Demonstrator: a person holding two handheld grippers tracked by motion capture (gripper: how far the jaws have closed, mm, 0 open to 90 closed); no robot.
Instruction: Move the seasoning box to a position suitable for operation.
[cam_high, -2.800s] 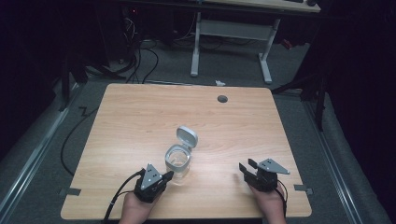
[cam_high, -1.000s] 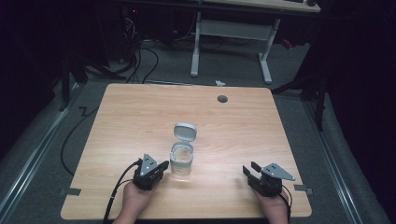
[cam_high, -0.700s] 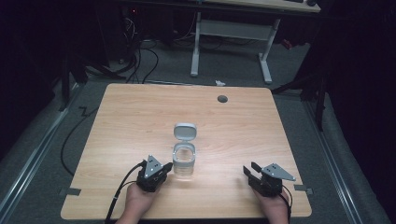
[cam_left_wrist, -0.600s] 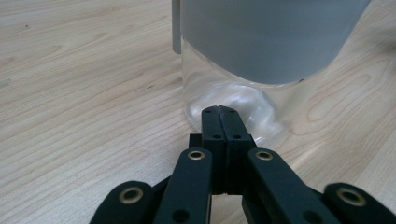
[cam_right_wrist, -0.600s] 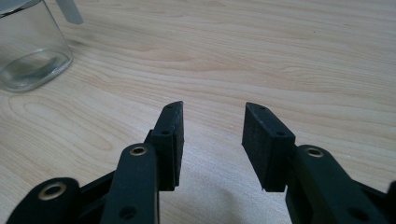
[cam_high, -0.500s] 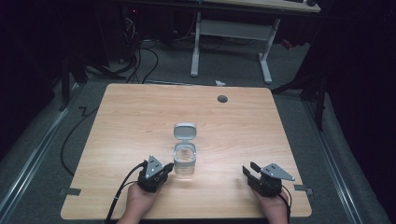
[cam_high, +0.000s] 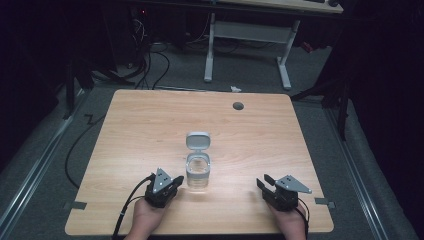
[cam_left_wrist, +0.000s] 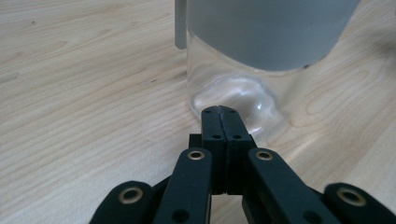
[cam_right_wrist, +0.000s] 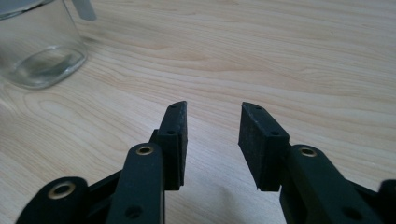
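Note:
A clear glass jar (cam_high: 198, 173) with a grey collar and a flipped-up grey lid (cam_high: 198, 140) stands near the front middle of the wooden table (cam_high: 150, 125). My left gripper (cam_high: 176, 184) is shut with nothing between its jaws, its tips right at the jar's lower left side; in the left gripper view the closed tips (cam_left_wrist: 220, 112) sit against the jar's glass base (cam_left_wrist: 238, 93). My right gripper (cam_high: 263, 181) rests open near the front right, apart from the jar. In the right gripper view its jaws (cam_right_wrist: 211, 119) frame bare wood, with the jar (cam_right_wrist: 39, 46) at upper left.
A round cable hole (cam_high: 238, 105) sits at the table's far edge. Beyond the table are a white desk frame (cam_high: 247, 35) and cables on the floor (cam_high: 145, 55). A black cable (cam_high: 125, 212) trails from my left gripper over the front edge.
The jar has slid a little right and forward, with the left gripper following close to its left side. The right gripper has drawn slightly back toward the front edge.

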